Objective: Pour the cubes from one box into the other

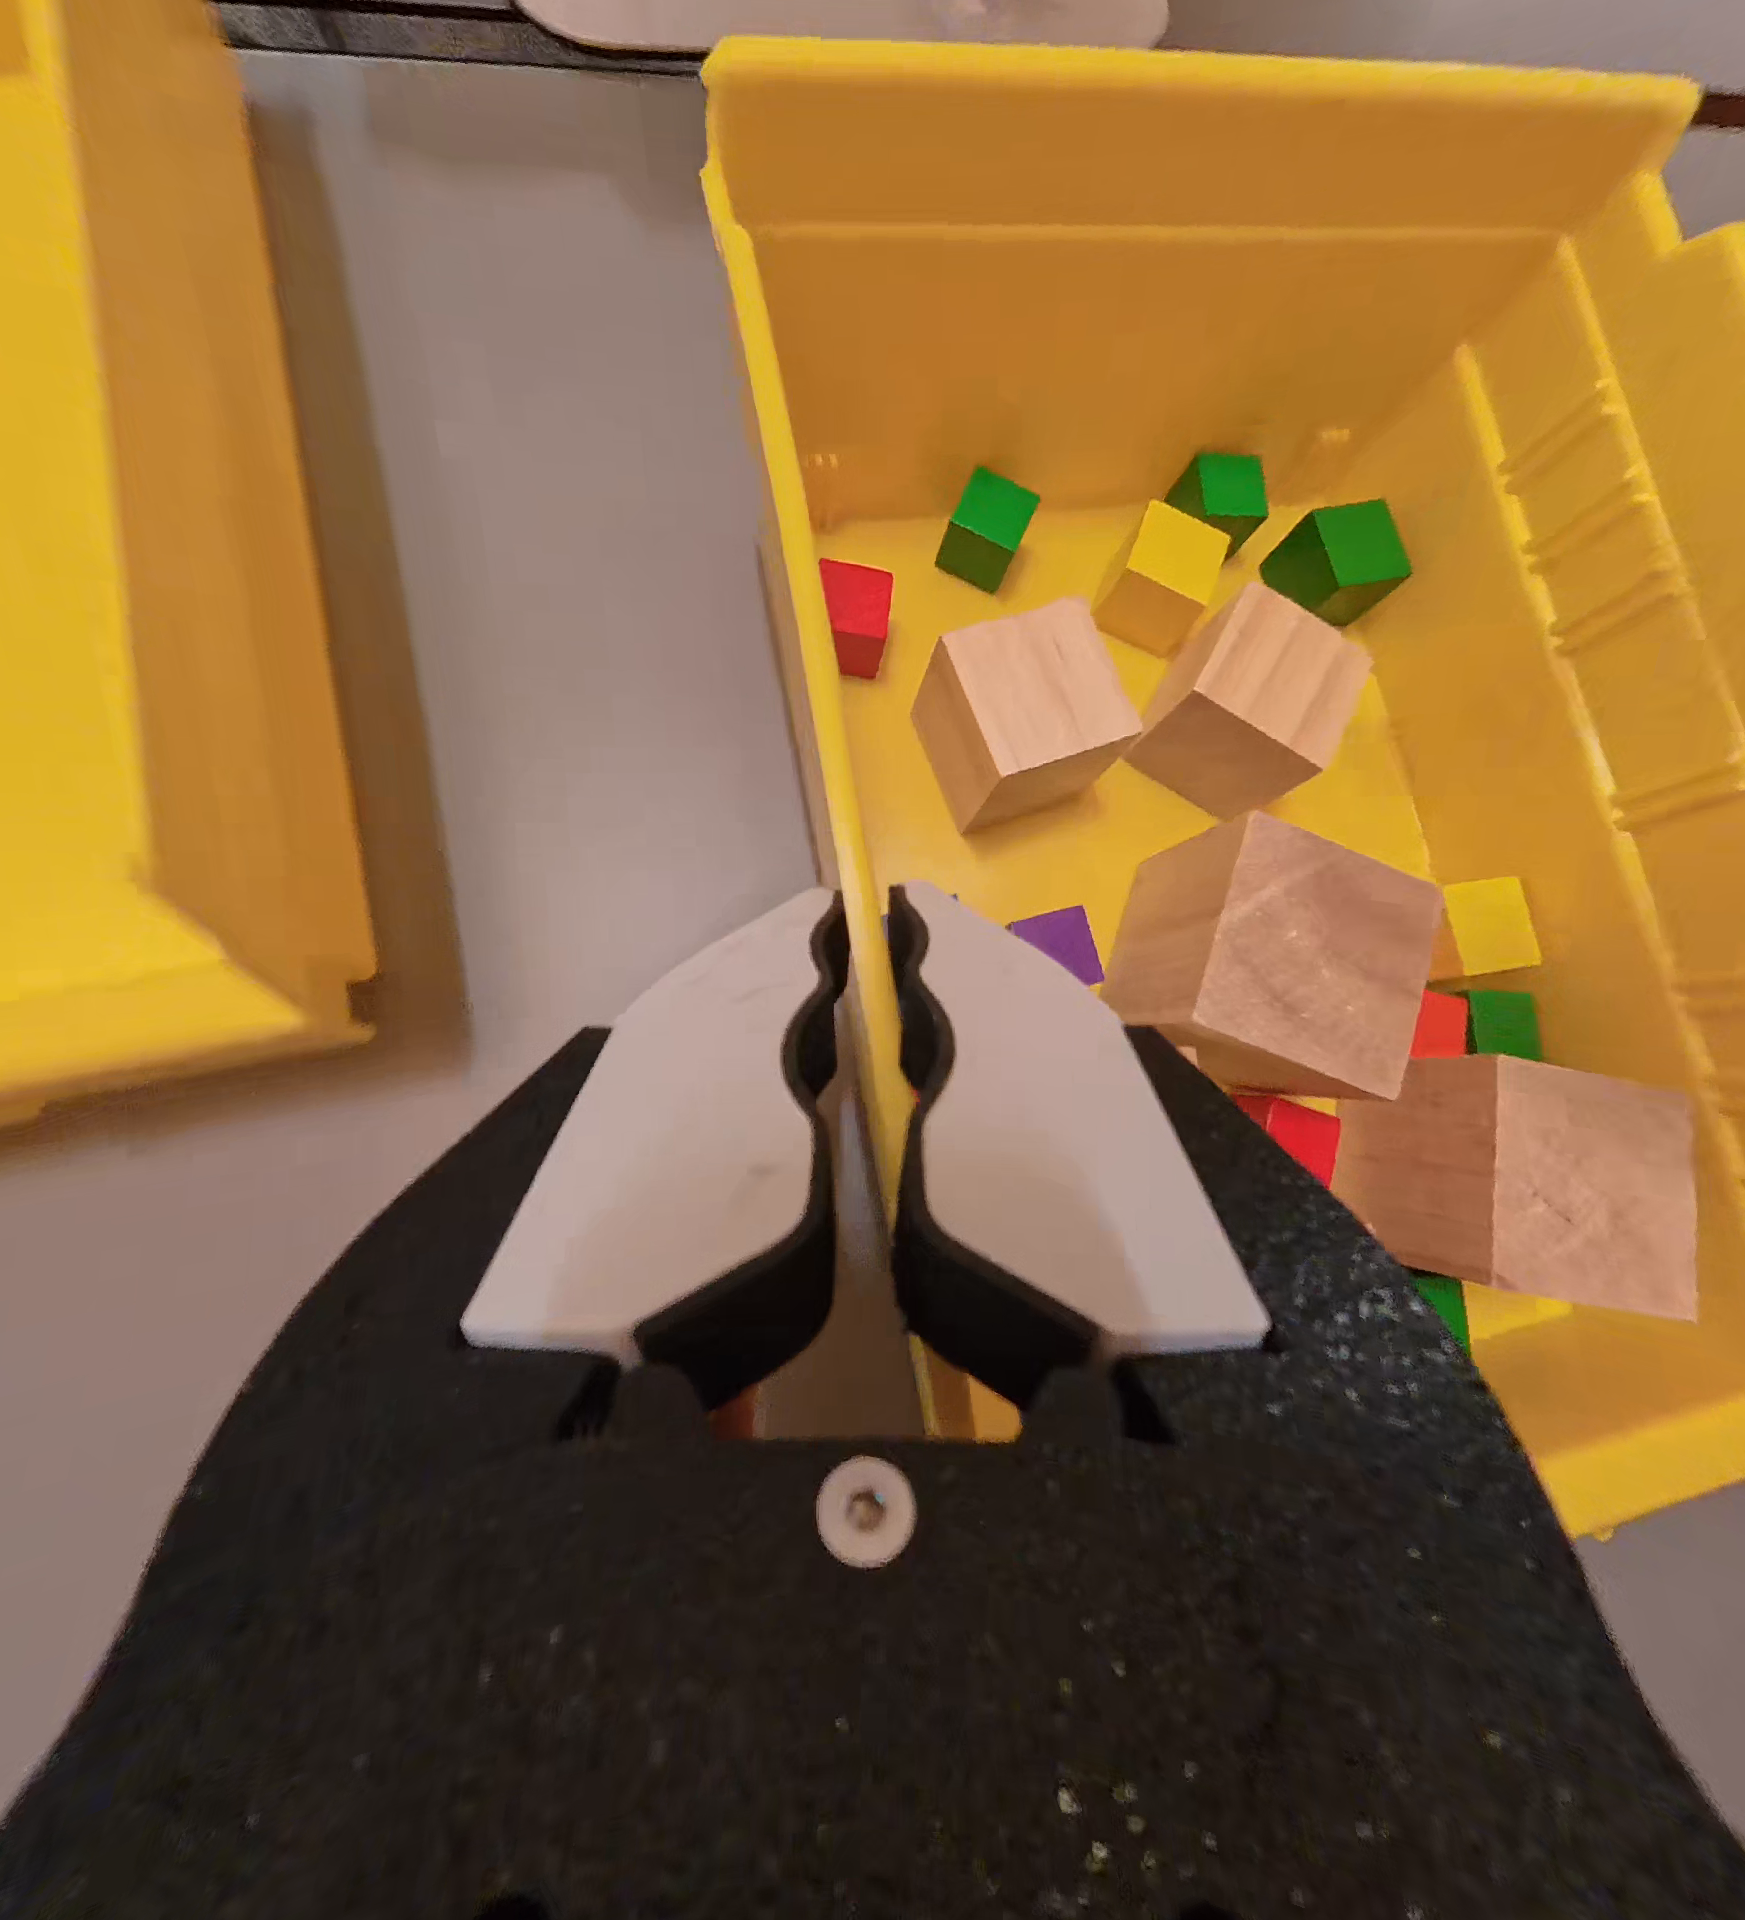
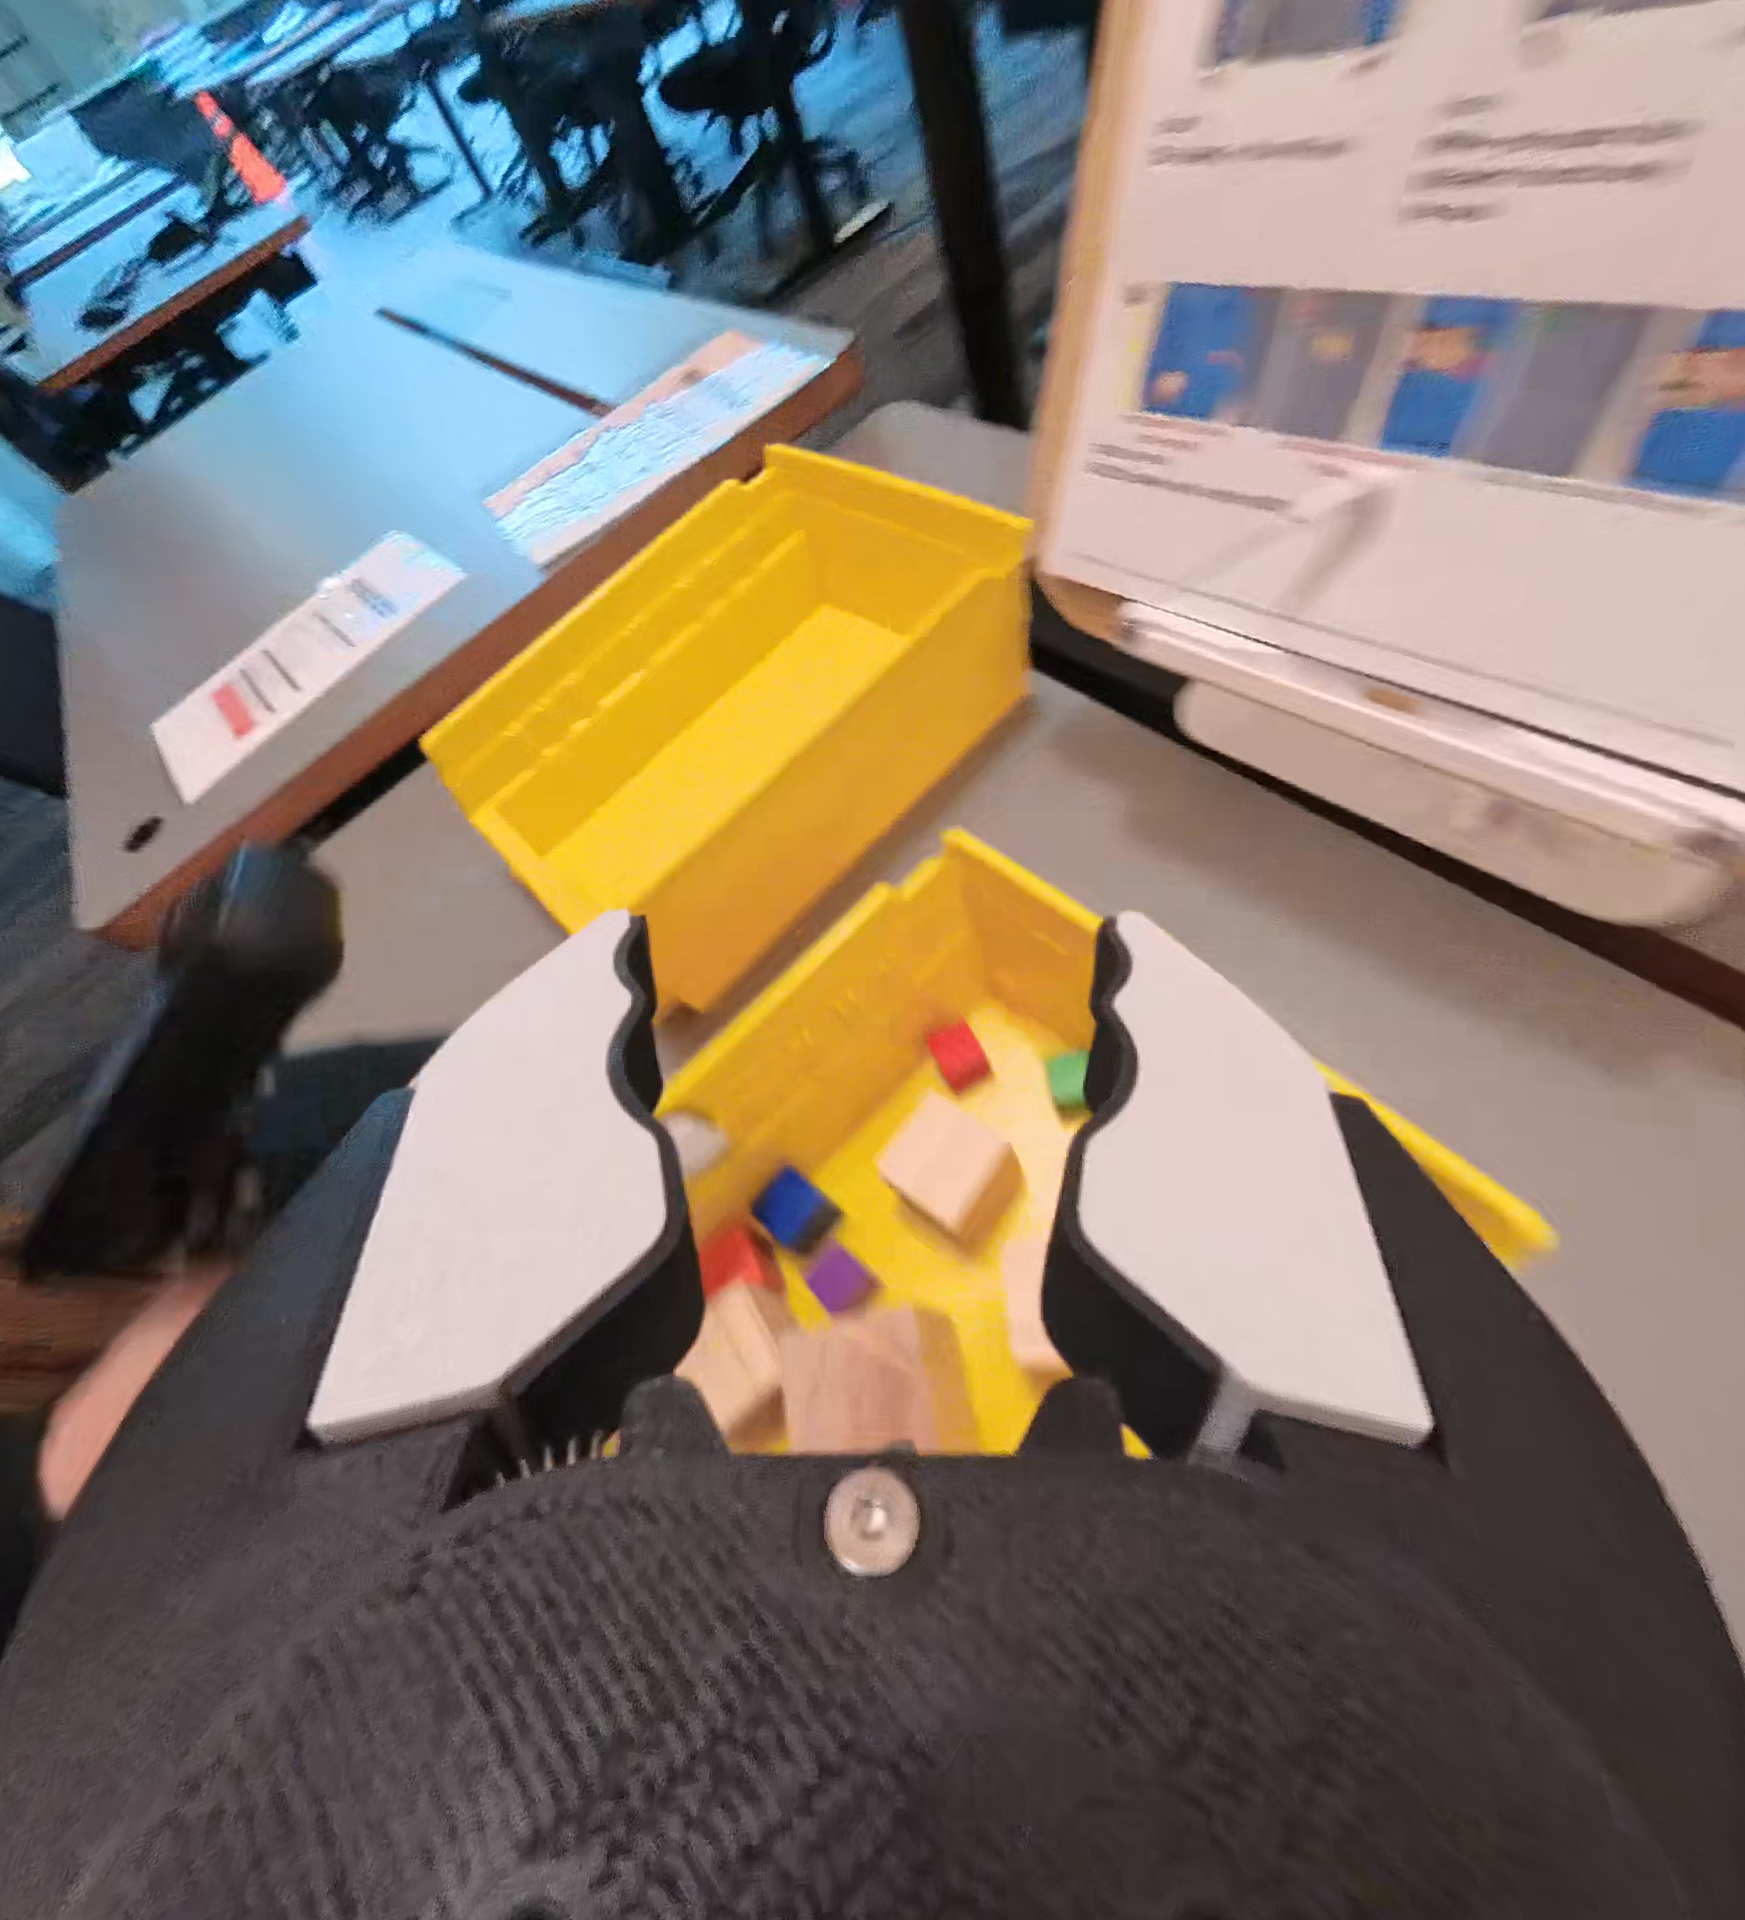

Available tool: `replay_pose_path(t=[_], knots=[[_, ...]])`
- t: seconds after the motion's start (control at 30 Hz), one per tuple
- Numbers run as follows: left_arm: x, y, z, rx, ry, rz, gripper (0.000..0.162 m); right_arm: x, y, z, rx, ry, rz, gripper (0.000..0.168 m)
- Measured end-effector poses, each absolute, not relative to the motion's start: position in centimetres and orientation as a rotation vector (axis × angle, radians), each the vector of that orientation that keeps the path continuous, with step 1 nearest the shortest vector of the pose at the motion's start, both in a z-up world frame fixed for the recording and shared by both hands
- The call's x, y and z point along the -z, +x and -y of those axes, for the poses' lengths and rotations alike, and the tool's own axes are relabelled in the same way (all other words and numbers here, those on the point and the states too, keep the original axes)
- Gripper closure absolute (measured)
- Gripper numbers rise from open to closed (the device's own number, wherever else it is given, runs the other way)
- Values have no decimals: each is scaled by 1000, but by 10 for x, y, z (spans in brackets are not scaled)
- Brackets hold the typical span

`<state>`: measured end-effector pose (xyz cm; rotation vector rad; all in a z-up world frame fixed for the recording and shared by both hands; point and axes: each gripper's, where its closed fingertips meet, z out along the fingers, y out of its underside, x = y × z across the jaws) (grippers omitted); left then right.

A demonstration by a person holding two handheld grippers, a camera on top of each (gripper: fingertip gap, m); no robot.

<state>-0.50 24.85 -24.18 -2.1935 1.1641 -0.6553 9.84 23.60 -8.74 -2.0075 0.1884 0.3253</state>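
Observation:
A yellow box [image 1: 1159, 343] holds several small coloured cubes [image 1: 987, 525] and larger plain wooden cubes [image 1: 1024, 707]. My left gripper [image 1: 868, 914] is shut on this box's left side wall, with one finger inside and one outside. A second yellow box [image 1: 37, 623], empty, stands to the left on the grey table. In the right wrist view, my right gripper [image 2: 873, 945] is open and empty, just above the near end of the cube box [image 2: 847, 1029]. The empty box [image 2: 743, 727] lies beyond it. The left gripper's black body [image 2: 203, 1039] is blurred at the left.
A white poster board [image 2: 1470, 364] in a wooden frame stands close at the right back of the table. A neighbouring grey table [image 2: 328, 468] with papers on it lies to the left rear. The grey table surface [image 1: 556, 520] shows between the two boxes.

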Motion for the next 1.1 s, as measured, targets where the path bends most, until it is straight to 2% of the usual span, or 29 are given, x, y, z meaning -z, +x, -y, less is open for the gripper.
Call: replay_pose_path(t=[0.03, 0.2, 0.37, 0.4, 0.47, 0.53, 0.63, 0.7, 0.73, 0.77, 0.8, 0.9, 1.0, 1.1], knots=[[241, -12, -249, 665, -2189, -1132, 156, 88, 86, -265, -367, -2037, -196, 84], [238, -32, -251, 682, -2141, -1052, 153, 140, 44, -373, -426, -2287, -271, 83], [236, -36, -248, 790, -2105, -1005, 148, 200, 34, -415, -398, -2515, -417, 88], [236, -37, -247, 796, -2092, -1013, 147, 203, 28, -421, -440, -2515, -435, 94], [235, -38, -246, 814, -2077, -1020, 145, 206, 18, -434, -521, -2484, -483, 119], [234, -38, -245, 838, -2068, -1024, 143, 214, 16, -440, -511, -2506, -519, 111], [233, -38, -243, 864, -2047, -1039, 140, 235, 20, -437, -345, -2624, -427, 129], [233, -39, -242, 883, -2039, -1038, 138, 247, 17, -437, -324, -2667, -425, 125], [232, -39, -241, 889, -2036, -1039, 138, 250, 16, -439, -324, -2671, -442, 122], [232, -39, -241, 893, -2031, -1039, 138, 254, 17, -439, -298, -2683, -444, 126], [232, -39, -241, 896, -2026, -1036, 138, 258, 22, -438, -226, -2709, -428, 139], [230, -40, -240, 890, -2009, -1031, 138, 260, 28, -441, -171, -2706, -493, 160], [232, -40, -240, 819, -1977, -1061, 138, 251, 14, -447, -268, -2706, -397, 160], [232, -42, -239, 723, -1946, -1097, 139, 217, 11, -455, -205, -2678, -287, 160]])
